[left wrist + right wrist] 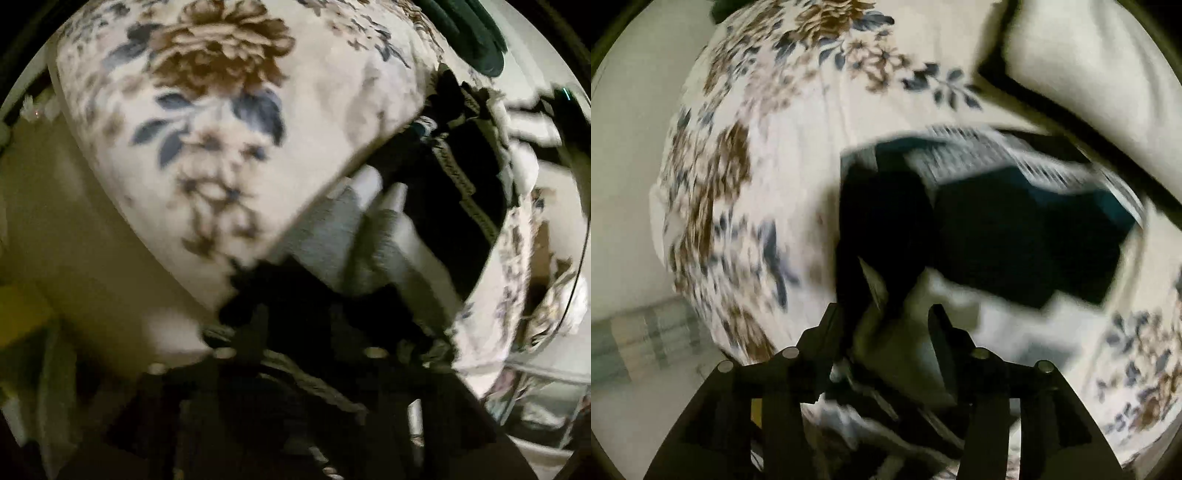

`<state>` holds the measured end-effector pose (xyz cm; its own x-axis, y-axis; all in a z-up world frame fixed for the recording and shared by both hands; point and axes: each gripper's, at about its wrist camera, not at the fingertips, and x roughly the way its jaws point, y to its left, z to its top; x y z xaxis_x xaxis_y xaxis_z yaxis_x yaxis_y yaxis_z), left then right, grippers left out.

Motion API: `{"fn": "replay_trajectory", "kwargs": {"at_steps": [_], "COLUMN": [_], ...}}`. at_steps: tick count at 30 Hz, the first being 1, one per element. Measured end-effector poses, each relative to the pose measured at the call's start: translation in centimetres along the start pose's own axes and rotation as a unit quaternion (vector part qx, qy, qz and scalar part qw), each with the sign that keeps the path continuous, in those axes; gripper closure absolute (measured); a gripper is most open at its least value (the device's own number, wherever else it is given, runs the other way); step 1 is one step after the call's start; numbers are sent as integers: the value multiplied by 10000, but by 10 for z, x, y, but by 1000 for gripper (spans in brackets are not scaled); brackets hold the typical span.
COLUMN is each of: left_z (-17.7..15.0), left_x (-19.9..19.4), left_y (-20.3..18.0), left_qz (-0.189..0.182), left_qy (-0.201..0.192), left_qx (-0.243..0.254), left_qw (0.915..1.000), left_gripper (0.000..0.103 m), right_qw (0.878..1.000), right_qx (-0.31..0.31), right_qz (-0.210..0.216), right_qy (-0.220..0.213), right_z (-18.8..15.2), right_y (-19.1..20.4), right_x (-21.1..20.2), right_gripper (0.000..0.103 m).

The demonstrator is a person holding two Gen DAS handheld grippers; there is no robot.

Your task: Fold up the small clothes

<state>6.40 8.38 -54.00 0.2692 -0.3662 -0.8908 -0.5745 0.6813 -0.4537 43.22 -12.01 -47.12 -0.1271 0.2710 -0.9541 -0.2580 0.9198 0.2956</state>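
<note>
Right gripper (886, 314) pointed steeply down; its two black jaws stood apart, with dark cloth and a pale grey strip lying between them; blur hid whether the pads pressed on the cloth, so the grip could not be judged. Just beyond the jaws lay the small dark garment with a black-and-white striped band and teal edge (1015, 221), spread over the cream bed cover printed with brown and blue flowers (757, 184); the striped band ran along the garment's far right side. A plain cream pillow (1089, 74) sat at the far right, apart from the garment; a pale plaid cloth (639, 339) showed at the near left, off the cover's edge.

Left gripper (376, 206): pale grey fingers (400, 236) stood slightly apart at the edge of the same dark garment (436, 206); contact could not be judged through the blur. The flowered cover (207, 122) filled the far left of this view; a dark green object (476, 40) lay at the far right.
</note>
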Motion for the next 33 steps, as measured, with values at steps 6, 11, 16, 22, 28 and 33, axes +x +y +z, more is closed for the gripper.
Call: {"fn": "replay_trajectory", "kwargs": {"at_steps": [6, 11, 16, 22, 28, 33], "left_z": [-12, -17, -24, -38, -31, -30], "left_x": [21, 53, 29, -10, -4, 0], "left_y": [-31, -55, -56, -6, 33, 35], "left_qz": [-982, -1213, -710, 196, 228, 6], "left_qy": [302, 537, 120, -42, 105, -71], "left_qx": [-1211, -1834, -1556, -1045, -851, -851], "left_qw": [9873, 9740, 9852, 9943, 9961, 9963], "left_gripper": [55, 58, 99, 99, 93, 74], "right_qw": [9991, 9974, 9972, 9982, 9984, 9986], "right_qx": [6, 551, 604, 530, 381, 263], "right_qz": [-430, -416, -401, -189, -36, -37], "right_qy": [26, 181, 182, 223, 404, 464], "right_z": [-91, -130, -149, -155, -162, -160], "right_y": [-65, -129, -151, -141, -119, -105], "right_x": [-15, 0, 8, 16, 27, 25], "right_gripper": [53, 53, 53, 53, 53, 53]}}
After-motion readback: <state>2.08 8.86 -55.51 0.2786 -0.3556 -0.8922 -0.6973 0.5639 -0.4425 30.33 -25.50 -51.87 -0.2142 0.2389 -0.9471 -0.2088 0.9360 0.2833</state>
